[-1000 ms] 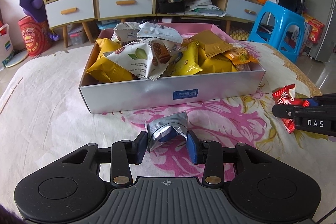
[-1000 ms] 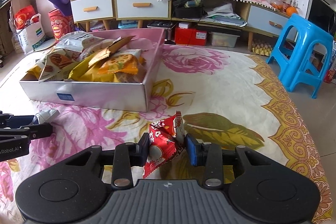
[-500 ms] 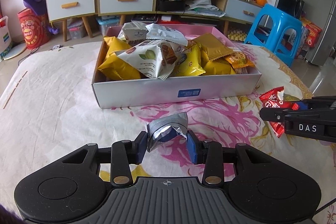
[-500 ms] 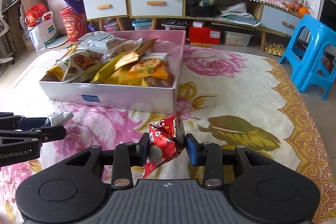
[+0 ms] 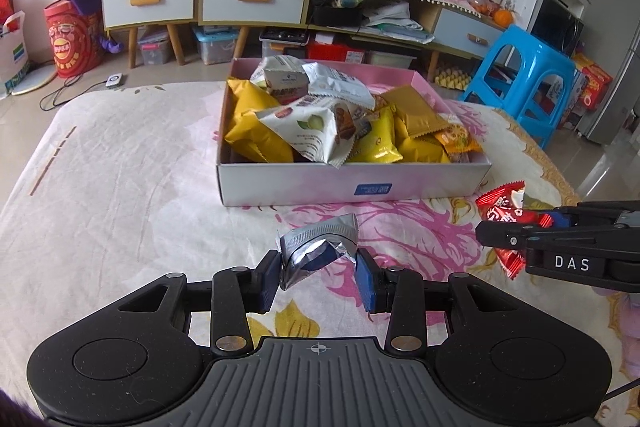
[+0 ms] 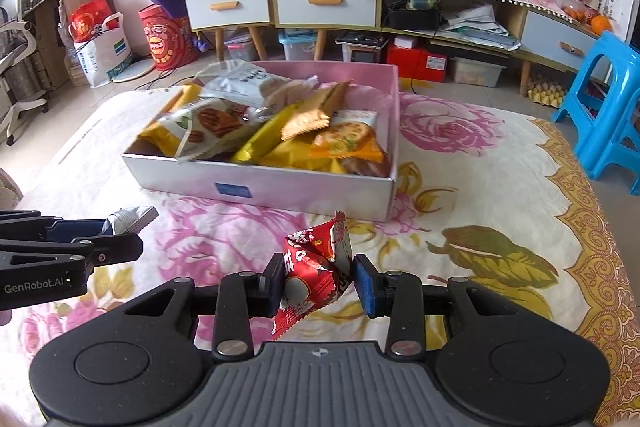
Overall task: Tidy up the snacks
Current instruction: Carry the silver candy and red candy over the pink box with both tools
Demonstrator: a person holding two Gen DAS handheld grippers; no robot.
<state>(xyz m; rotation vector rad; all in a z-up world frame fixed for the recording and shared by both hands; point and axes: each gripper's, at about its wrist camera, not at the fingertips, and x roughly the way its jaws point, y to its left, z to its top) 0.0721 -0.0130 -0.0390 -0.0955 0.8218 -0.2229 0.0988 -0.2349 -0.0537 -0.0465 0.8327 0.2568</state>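
Both hands are loaded and in the air. The left hand-held gripper (image 5: 318, 277) is clamped on a crumpled silver packet (image 5: 316, 245), and the right hand-held gripper (image 6: 318, 279) pinches a red packet (image 6: 314, 273). Each snack hangs clear above the flowered cloth (image 5: 120, 187), short of the box (image 5: 352, 183).

That box sits ahead of both hands, and it is already heaped: yellow bags (image 5: 256, 131), a white bag (image 5: 316, 131) and an orange packet (image 6: 346, 145) rise above the rim. My read is that both snacks are bound for it, with the drop not yet made.

Here is the danger. The pile is high and loose, so a packet let go on top could slide off over the near wall and land back on the cloth. The silver packet is squashed and held mostly by one side, and foil is slick; a jolt could let it slip out early. The red one dangles below its pads by a corner, so it may catch the box's near wall on the way over. The two hands also sit close side by side, and converging on one box risks a knock.
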